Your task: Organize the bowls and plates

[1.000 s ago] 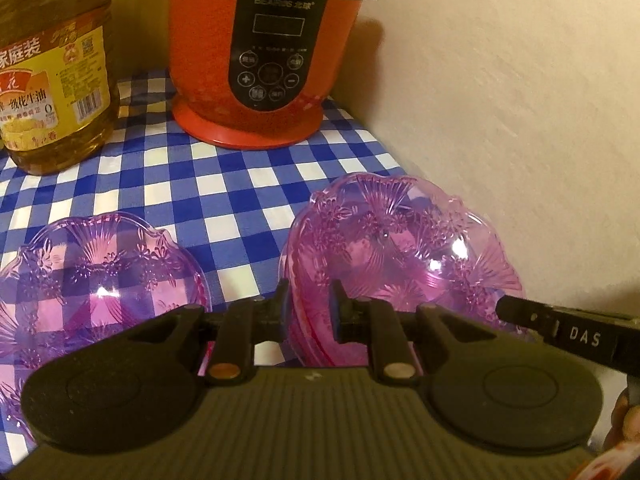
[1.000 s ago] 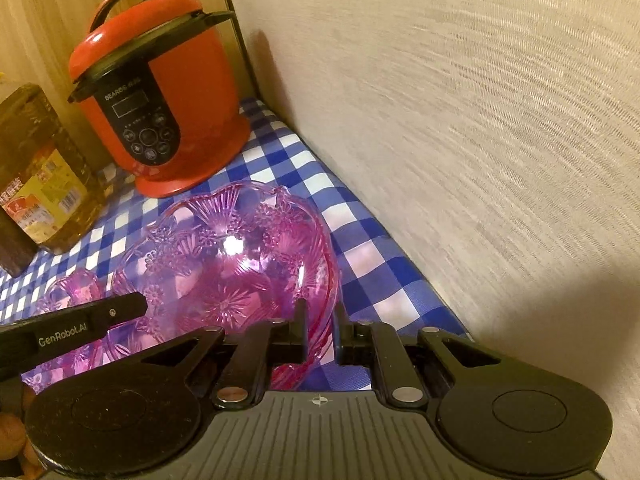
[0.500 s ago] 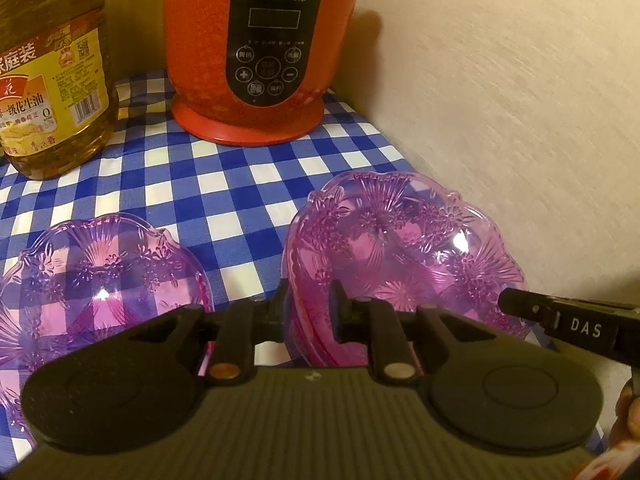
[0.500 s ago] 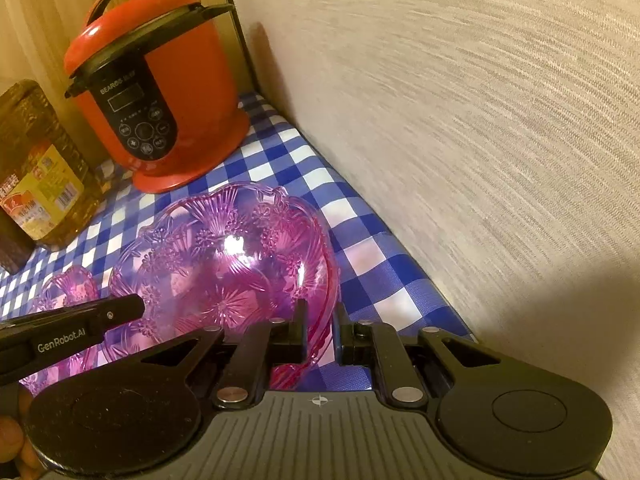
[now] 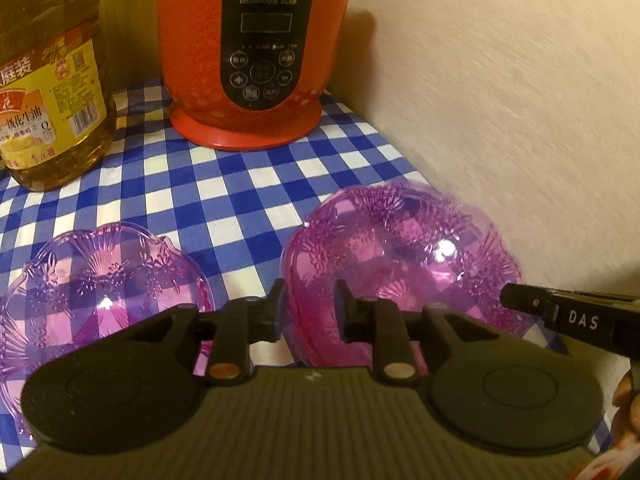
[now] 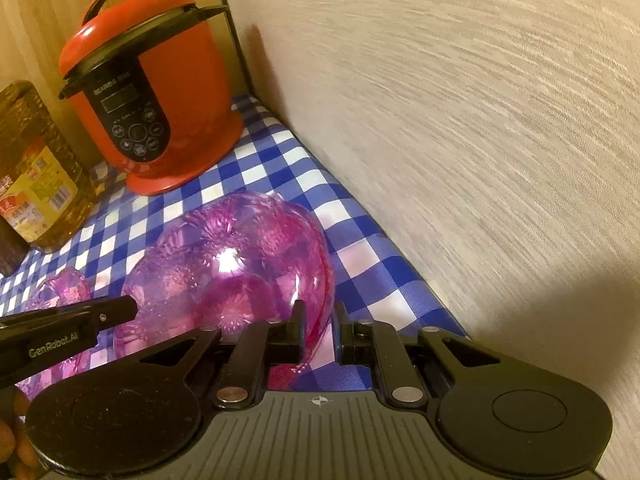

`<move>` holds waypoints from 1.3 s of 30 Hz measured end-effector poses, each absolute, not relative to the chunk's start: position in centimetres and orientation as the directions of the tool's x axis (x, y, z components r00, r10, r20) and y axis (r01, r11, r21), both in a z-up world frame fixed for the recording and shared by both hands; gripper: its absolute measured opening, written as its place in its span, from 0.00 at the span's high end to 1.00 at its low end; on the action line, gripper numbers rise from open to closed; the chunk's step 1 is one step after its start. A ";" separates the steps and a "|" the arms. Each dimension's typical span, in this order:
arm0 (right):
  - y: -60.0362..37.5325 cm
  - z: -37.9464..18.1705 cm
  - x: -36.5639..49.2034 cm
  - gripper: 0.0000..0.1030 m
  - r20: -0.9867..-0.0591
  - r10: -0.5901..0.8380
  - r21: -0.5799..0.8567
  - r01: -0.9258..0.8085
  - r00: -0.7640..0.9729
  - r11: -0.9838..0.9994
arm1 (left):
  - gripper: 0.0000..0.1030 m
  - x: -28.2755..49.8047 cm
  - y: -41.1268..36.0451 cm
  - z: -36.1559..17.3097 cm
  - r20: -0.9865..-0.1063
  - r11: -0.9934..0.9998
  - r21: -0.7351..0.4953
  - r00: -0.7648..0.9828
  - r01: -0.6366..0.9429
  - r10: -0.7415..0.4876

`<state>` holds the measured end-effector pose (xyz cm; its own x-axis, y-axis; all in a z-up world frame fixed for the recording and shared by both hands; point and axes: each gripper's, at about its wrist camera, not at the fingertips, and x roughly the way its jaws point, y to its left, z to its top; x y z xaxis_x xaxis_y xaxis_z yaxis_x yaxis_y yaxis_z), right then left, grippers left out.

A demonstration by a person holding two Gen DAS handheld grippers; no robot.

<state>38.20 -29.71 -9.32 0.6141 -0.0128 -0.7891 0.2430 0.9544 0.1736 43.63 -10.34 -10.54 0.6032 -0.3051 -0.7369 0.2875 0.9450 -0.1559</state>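
Your stack of purple bowls (image 5: 404, 264) sits on the bench's checked cloth (image 5: 224, 196) close to the wall, its rim between the tips of both claws. Your right claw (image 6: 318, 330) pinches the right rim tightly. Your left claw (image 5: 308, 312) has just been easing apart around the left rim, and you now barely grip it. A single purple bowl (image 5: 100, 280) lies nearby to the left; behind stand a red cooker (image 5: 252, 60) and an oil bottle (image 5: 48, 92).

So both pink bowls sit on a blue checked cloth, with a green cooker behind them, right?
Not quite: the cooker is red, not green, as the left wrist view shows. Both pink bowls do sit on the blue checked cloth, the cooker behind them.
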 end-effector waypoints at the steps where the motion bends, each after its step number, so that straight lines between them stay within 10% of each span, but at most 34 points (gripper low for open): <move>1: -29.9 -9.3 38.2 0.89 -0.788 -0.004 0.189 0.248 0.615 0.950 | 0.77 43.6 -10.2 -10.4 -0.734 0.945 -0.162 0.606 0.285 -0.308; 39: -31.1 -8.9 37.7 0.89 -0.767 0.003 0.276 0.326 0.642 0.904 | 0.76 43.9 -7.4 -9.7 -0.702 0.944 -0.265 0.631 0.197 -0.329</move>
<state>37.68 -31.13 -8.94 0.6420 0.0027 -0.7667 0.3262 0.9040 0.2764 43.90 -7.42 -9.67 0.6312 -0.3290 -0.7024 0.1971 0.9439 -0.2649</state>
